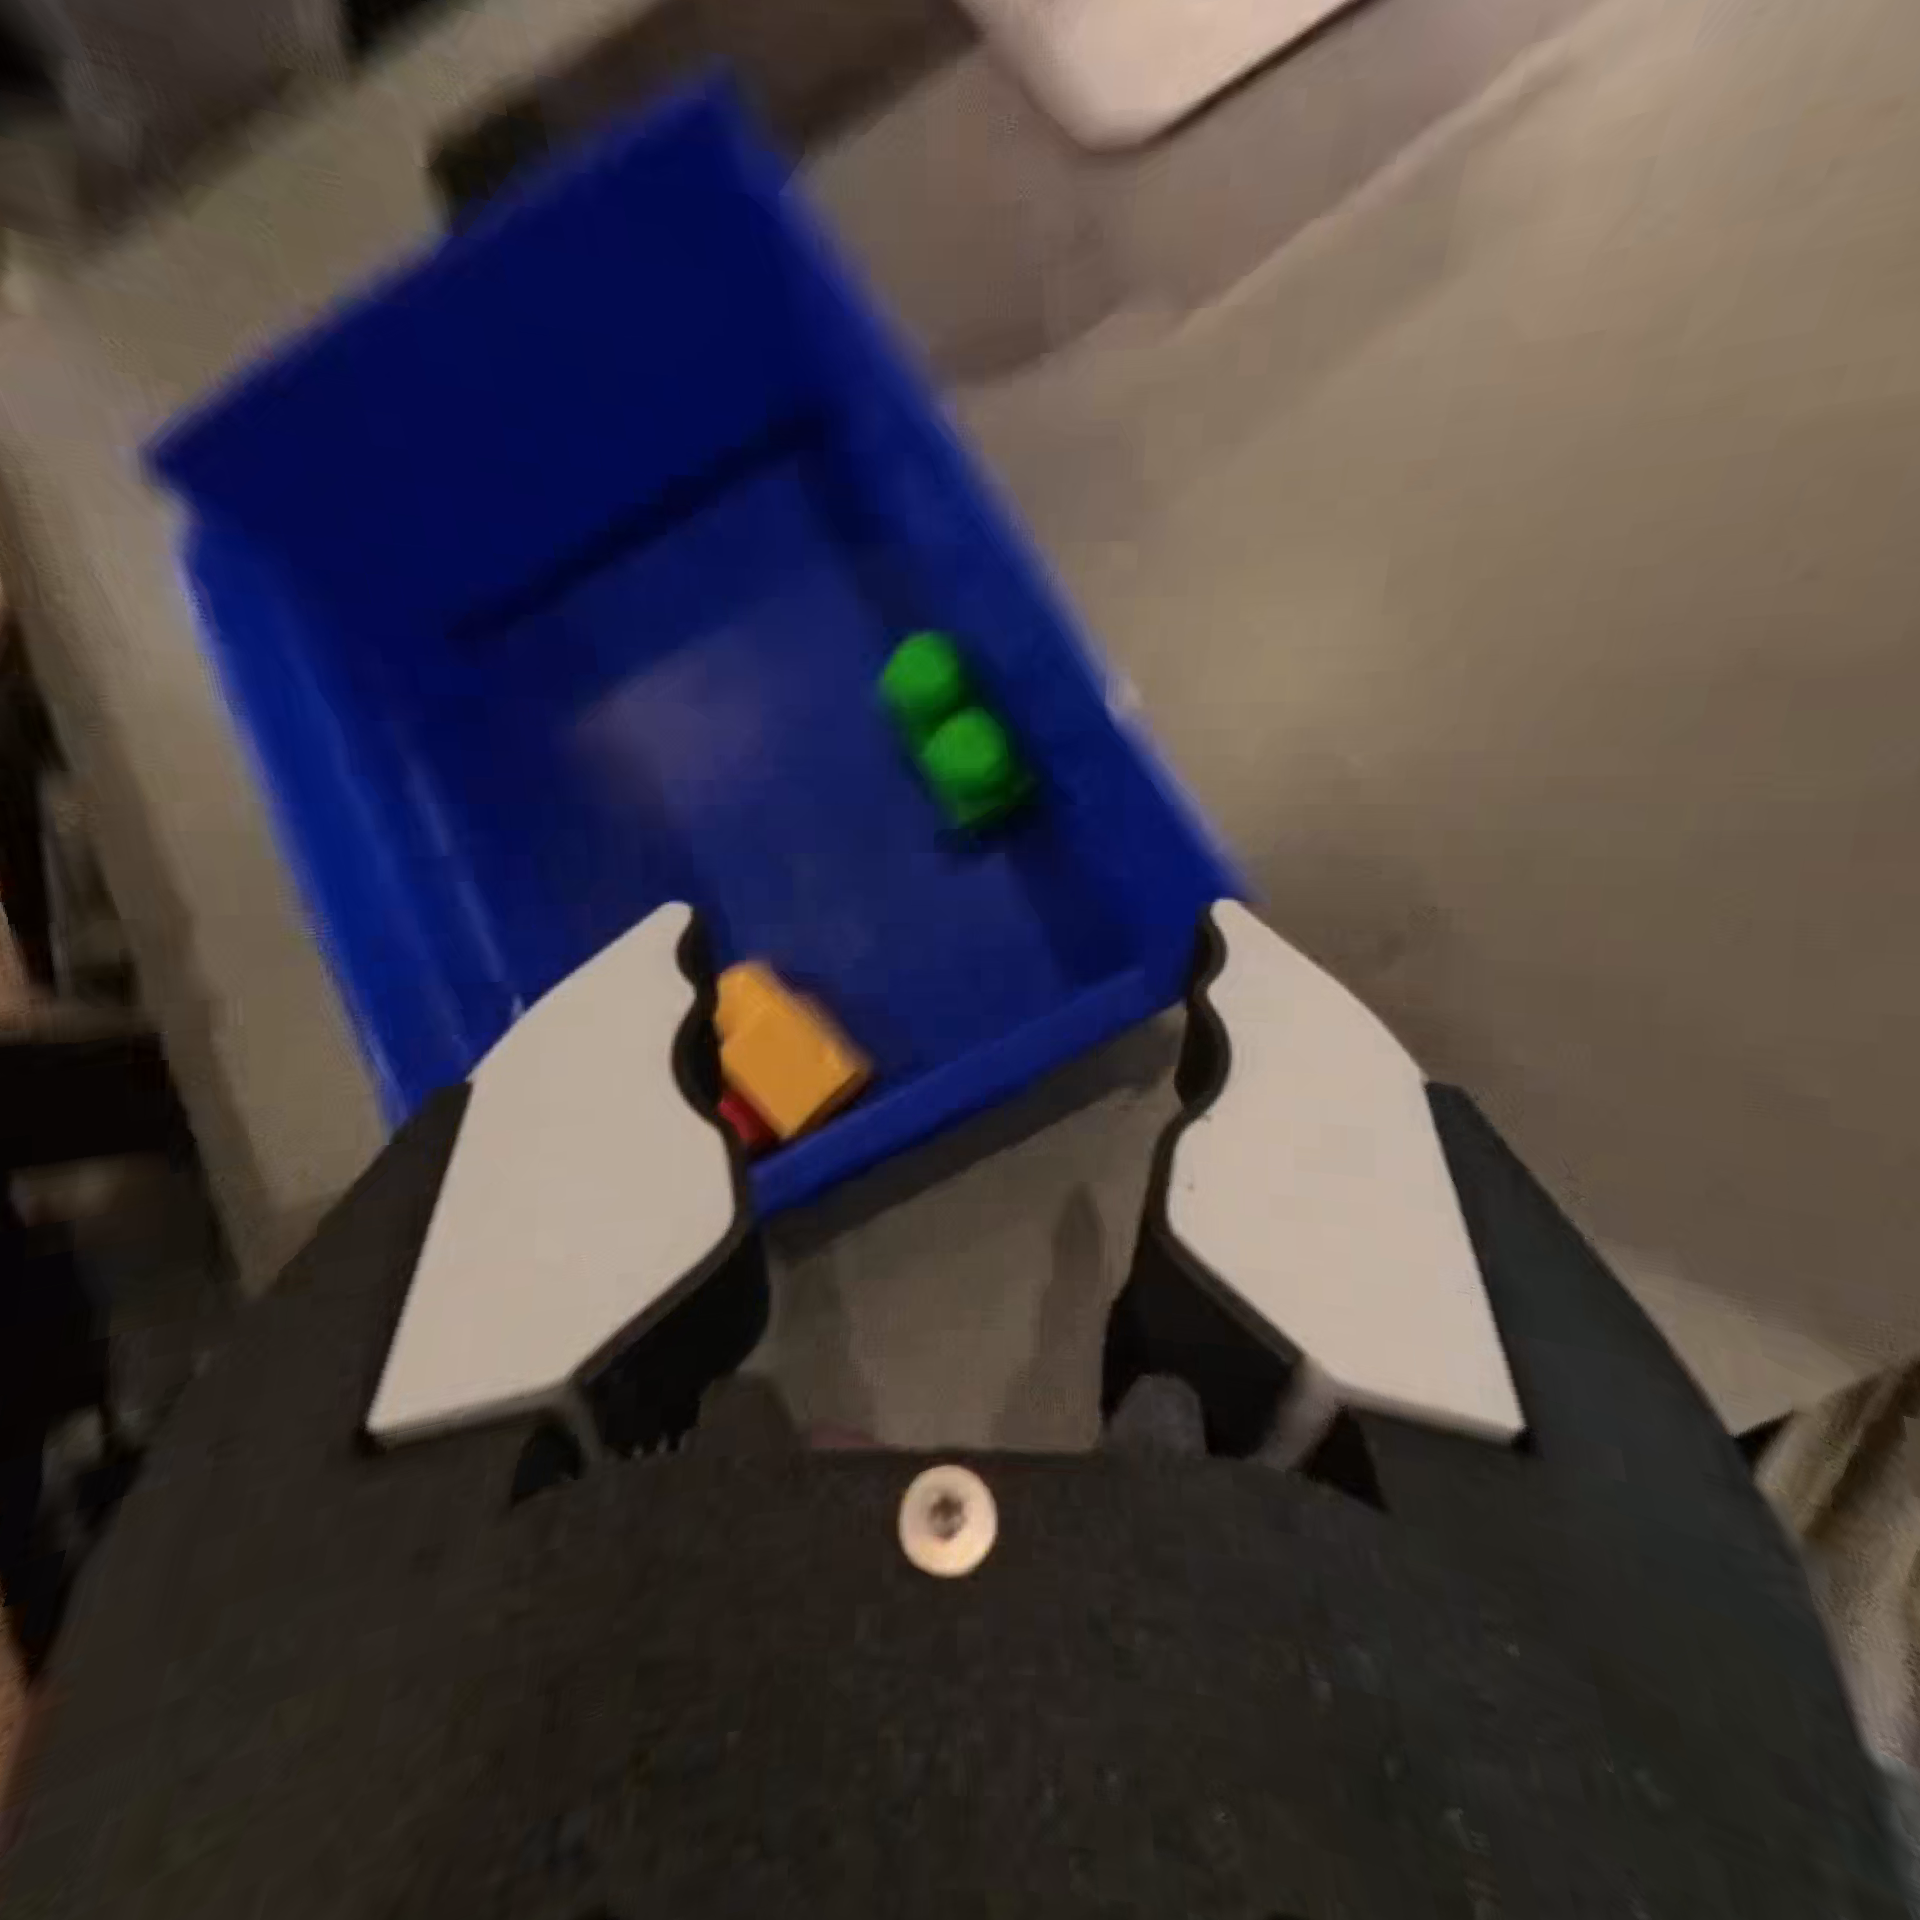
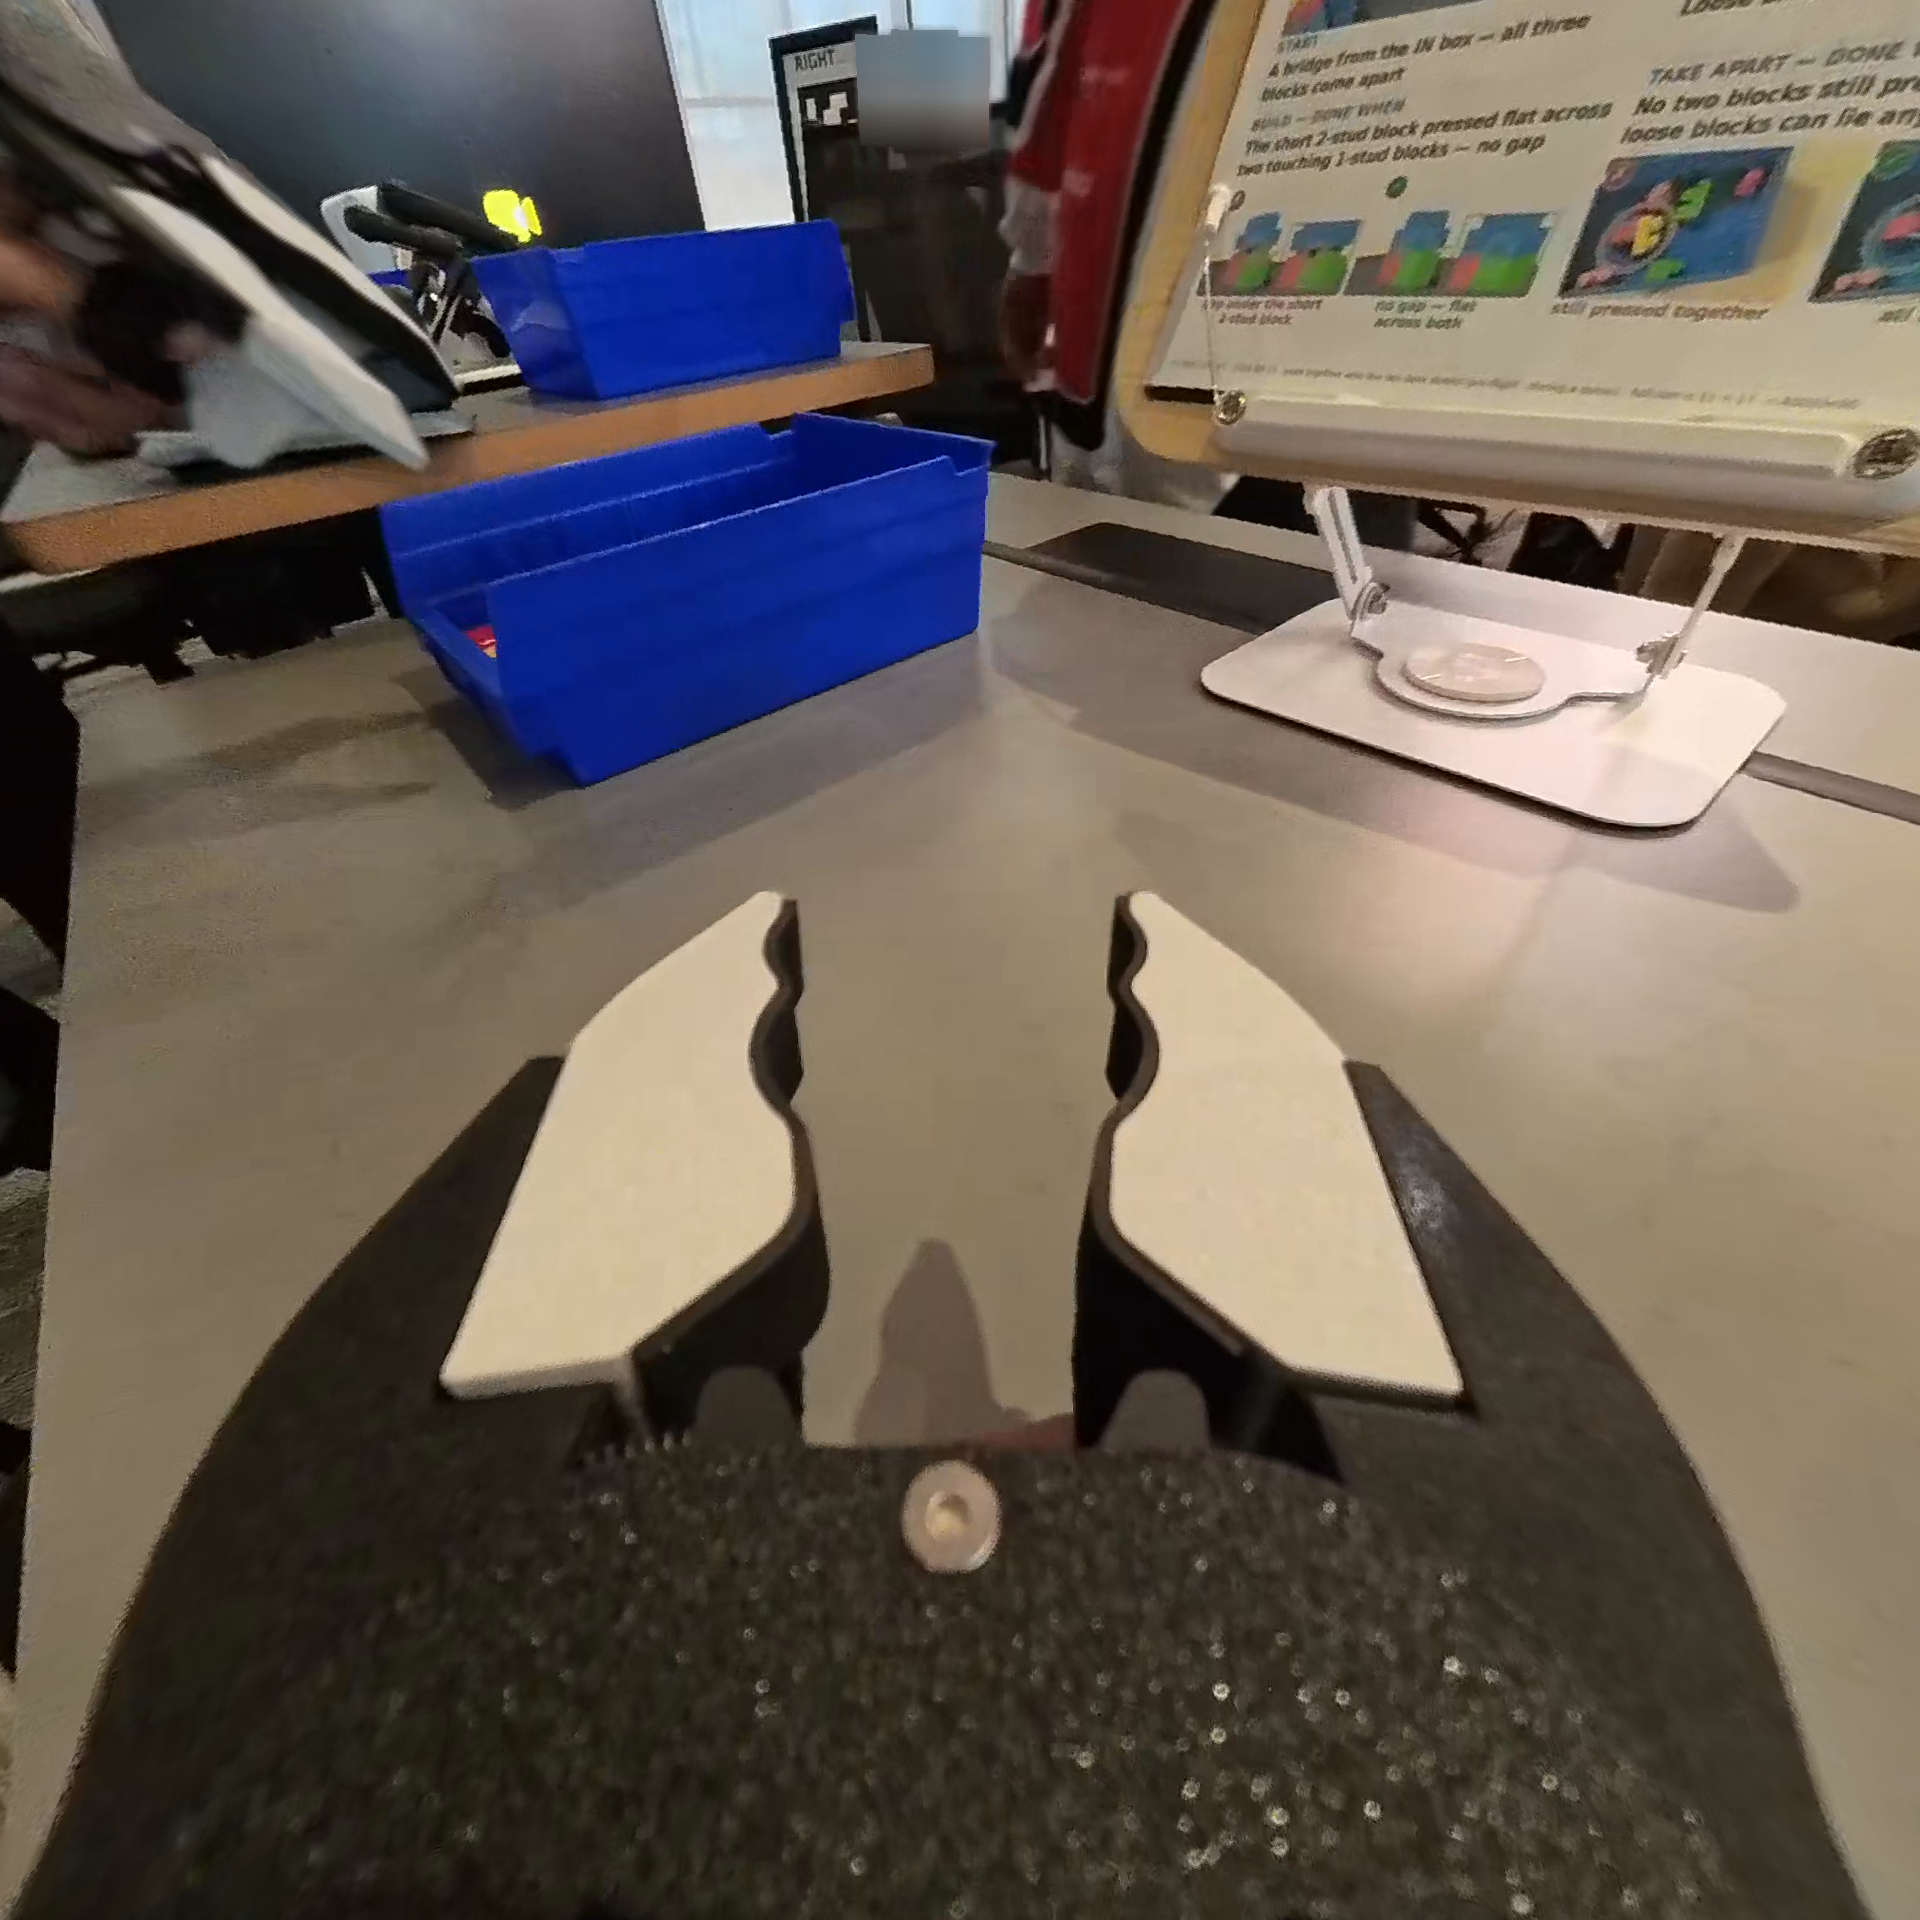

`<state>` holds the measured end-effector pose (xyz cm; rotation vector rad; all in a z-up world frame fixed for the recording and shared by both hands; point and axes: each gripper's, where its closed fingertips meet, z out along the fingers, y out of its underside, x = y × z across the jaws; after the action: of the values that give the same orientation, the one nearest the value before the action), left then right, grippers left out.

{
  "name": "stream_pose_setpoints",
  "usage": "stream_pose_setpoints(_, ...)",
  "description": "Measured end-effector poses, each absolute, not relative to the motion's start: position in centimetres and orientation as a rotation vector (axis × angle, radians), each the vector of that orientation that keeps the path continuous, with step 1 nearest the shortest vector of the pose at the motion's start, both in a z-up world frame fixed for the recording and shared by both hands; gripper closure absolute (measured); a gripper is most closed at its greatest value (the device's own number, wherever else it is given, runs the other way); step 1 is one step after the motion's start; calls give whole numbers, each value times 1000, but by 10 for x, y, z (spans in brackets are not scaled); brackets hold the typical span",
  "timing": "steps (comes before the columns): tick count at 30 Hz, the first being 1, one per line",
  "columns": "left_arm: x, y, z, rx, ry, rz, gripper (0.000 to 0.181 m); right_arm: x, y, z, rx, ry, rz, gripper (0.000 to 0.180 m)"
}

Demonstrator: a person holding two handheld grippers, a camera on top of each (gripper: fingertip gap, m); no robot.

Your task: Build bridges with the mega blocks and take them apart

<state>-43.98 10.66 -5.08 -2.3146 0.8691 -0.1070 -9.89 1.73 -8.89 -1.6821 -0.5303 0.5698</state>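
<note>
A blue bin (image 1: 436, 436) lies below my left gripper (image 1: 951, 914), which is open and empty above its near end. In the bin a green two-stud block (image 1: 956, 732) lies by the right wall. A yellow block (image 1: 784, 1049) lies at the near wall, with a red block (image 1: 743, 1120) partly hidden behind my left finger. My right gripper (image 2: 956, 909) is open and empty, low over the grey table (image 2: 1039, 831). The blue bin also shows in the right wrist view (image 2: 727, 613), far left, with a bit of red inside. The left gripper shows there at the upper left (image 2: 260, 301).
A white stand base (image 2: 1496, 727) holds an instruction board (image 2: 1558, 208) at the back right. A second blue bin (image 2: 665, 301) sits on another table behind. The white stand base's corner also shows in the left wrist view (image 1: 1143, 62).
</note>
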Motion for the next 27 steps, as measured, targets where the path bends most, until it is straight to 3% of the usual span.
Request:
stream_pose_setpoints(8,-499,132,-131,-2892,551,76,105,-105,15,-92,-1691,-576,555,123)
stream_pose_setpoints(27,-505,117,-179,-3196,224,31,120,-109,6,-91,-1674,-634,537,124)
